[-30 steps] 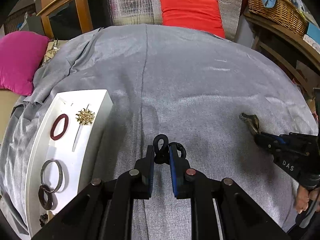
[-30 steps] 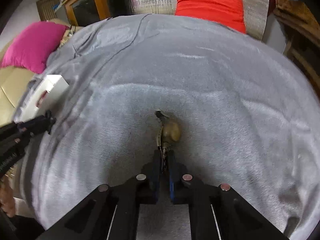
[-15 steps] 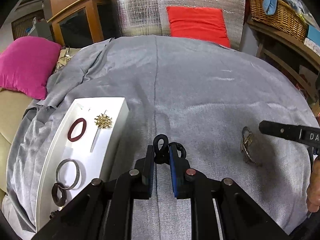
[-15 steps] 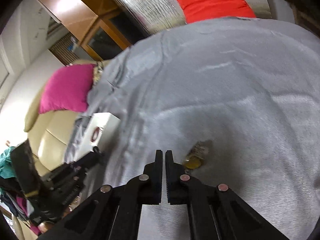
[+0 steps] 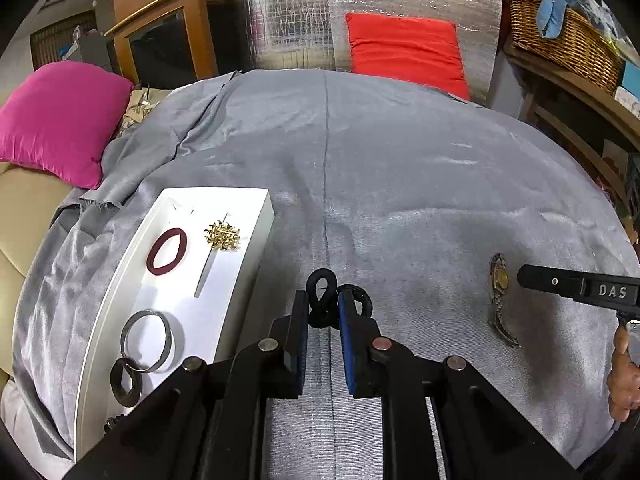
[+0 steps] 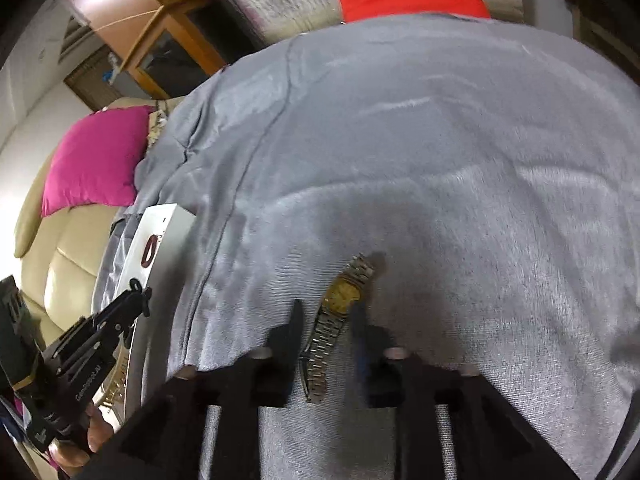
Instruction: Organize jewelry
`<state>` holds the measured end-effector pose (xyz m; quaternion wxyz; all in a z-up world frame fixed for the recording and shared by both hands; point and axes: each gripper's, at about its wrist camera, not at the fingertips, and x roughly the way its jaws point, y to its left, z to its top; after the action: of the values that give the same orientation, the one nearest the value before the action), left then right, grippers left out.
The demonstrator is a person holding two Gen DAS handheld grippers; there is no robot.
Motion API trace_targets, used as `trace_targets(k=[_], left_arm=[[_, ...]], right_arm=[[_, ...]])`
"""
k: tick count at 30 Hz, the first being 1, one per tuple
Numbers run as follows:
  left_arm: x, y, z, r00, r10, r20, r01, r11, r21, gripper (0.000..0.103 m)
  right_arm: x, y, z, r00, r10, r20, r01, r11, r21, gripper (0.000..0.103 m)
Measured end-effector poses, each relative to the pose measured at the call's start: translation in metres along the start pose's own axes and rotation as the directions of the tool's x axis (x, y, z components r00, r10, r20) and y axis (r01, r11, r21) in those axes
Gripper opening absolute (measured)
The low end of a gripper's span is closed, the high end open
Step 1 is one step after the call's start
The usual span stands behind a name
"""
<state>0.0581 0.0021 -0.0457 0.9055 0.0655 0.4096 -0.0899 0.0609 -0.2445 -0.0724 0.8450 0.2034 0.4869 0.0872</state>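
Observation:
My left gripper [image 5: 323, 300] is shut on a black looped hair tie [image 5: 323, 294] and holds it above the grey cloth, just right of the white tray [image 5: 256, 200]. The tray holds a maroon band [image 5: 167, 250], a gold brooch [image 5: 223, 235], a silver bangle [image 5: 146, 341] and a dark ring [image 5: 125, 383]. A gold-faced metal watch [image 6: 335, 320] lies flat on the cloth; it also shows in the left wrist view [image 5: 500, 294]. My right gripper [image 6: 326, 312] is open, its fingers on either side of the watch, above it.
The grey cloth [image 5: 400, 184] covers a rounded surface. A pink cushion [image 5: 60, 120] and beige sofa lie at the left, a red cushion [image 5: 404, 52] at the back, a wicker basket [image 5: 568, 36] on a shelf at the right.
My right gripper let go of the watch, lifted and tilted, then opened over it. The watch now lies flat. My left gripper rose and drew back slightly, still holding the hair tie.

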Motion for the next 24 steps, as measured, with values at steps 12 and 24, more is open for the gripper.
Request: trace_targets(k=[12, 24], left_arm=[[0.005, 0.001, 0.001, 1.000, 0.002, -0.020, -0.002, 1.000, -0.010, 0.016], [-0.003, 0.021, 0.000, 1.000, 0.008, -0.008, -0.009, 0.998, -0.056, 0.016]], right_arm=[[0.038, 0.021, -0.002, 0.992, -0.126, -0.010, 0.126, 0.992, 0.002, 0.049], [0.046, 0.036, -0.002, 0.959, -0.270, 0.080, 0.278, 0.956, -0.097, 0.025]])
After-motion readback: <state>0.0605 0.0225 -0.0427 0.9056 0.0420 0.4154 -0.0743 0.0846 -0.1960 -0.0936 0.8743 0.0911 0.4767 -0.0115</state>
